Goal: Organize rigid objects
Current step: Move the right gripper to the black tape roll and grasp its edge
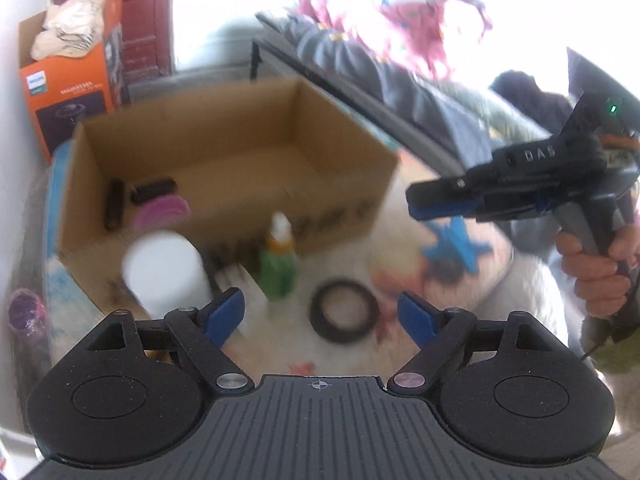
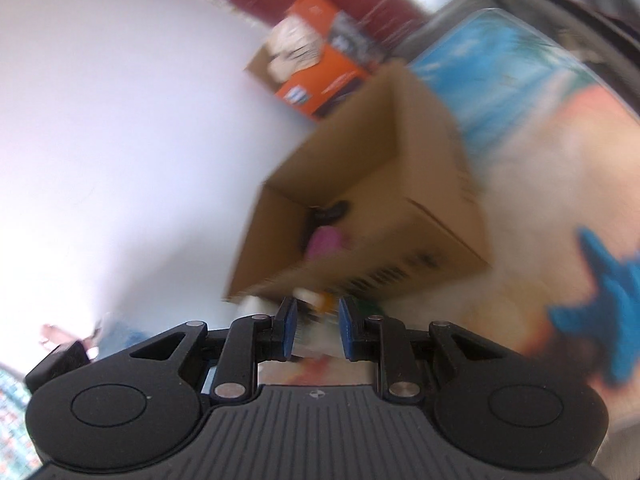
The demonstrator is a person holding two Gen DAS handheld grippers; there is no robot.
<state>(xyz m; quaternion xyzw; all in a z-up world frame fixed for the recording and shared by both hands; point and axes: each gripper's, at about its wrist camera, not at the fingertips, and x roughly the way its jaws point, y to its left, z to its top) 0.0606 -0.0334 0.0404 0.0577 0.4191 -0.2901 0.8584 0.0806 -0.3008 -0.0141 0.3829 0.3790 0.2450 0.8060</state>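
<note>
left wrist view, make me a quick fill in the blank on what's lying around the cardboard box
1. The black ring lies flat on the patterned cover, outside the cardboard box, between the spread fingers of the ____ tool.
2. The bottle standing upright in front of the box is ____ with a white cap.
3. The round purple item lies ____ the box.
4. The right tool holds ____.

Missing words: left; green; inside; nothing

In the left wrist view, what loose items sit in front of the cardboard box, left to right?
White jar → green bottle → black ring → blue star toy.
</note>
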